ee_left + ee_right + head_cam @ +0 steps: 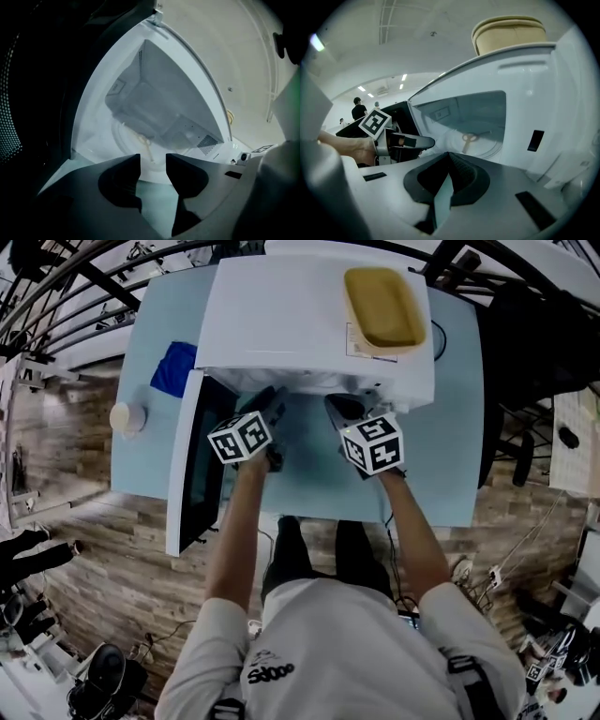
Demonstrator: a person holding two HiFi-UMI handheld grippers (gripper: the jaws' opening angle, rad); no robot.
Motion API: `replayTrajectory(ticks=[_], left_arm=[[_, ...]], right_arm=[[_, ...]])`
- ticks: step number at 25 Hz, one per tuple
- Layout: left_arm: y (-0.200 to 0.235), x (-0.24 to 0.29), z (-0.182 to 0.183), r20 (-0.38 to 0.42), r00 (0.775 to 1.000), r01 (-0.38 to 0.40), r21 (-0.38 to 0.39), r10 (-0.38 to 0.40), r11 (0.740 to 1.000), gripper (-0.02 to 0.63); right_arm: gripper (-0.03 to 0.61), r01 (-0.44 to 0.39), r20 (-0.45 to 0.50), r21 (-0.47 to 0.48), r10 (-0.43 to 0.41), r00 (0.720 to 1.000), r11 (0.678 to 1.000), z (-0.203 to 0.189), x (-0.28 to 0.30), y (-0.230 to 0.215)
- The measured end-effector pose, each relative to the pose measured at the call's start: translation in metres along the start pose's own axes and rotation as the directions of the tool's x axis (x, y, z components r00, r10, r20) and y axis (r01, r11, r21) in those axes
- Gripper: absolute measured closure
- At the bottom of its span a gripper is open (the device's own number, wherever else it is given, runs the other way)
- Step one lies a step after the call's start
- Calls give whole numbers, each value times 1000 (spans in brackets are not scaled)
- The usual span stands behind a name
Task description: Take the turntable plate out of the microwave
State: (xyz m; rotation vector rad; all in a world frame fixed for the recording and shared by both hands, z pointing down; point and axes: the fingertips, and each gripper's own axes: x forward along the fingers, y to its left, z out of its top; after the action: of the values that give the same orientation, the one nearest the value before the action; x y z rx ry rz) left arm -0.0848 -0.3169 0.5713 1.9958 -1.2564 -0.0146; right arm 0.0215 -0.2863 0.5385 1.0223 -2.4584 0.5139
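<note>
Facing turntable plate — left tongs apart.

A folded bright blue cloth lies on the pale blue tabletop, left of the left claw and a little beyond it. Further left of that claw, by the table's edge, stands a small round cream container. Beyond the right claw and higher up sits a tan rectangular plastic tub, open side up. Wood-plank flooring surrounds the table. From the right gripper view, a person in dark clothes stands far off past the left claw, under ceiling strip lights.
</note>
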Motion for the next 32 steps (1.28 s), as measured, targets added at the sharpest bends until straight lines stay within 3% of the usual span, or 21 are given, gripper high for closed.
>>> replayTrajectory(ticks=[9,14,19,23,27,31,32], left_arm=[[25,21,0,37,997,-62,-58,64,996,396],[34,30,-3,31,994,-95,-180,102,979,396],[35,36,2,72,992,-77,-325,105,943,397],[41,34,4,114,988,-35,-471,101,881,426],[42,34,4,119,989,-14,-524,89,851,431],[37,32,3,120,990,-12,-466,76,885,431],[36,31,2,123,990,-2,-454,65,891,431]], right_arm=[[572,-66,-60,-19,65,996,998,-23,10,3],[572,-50,-50,-117,45,998,992,-22,12,4],[572,-65,-16,-73,64,998,995,-18,12,3],[572,-112,-15,-56,112,994,992,-20,15,9],[572,-105,-14,33,105,994,994,-22,22,6],[566,-33,-68,74,38,997,997,-37,38,4],[535,-35,-72,102,42,997,994,-39,43,6]])
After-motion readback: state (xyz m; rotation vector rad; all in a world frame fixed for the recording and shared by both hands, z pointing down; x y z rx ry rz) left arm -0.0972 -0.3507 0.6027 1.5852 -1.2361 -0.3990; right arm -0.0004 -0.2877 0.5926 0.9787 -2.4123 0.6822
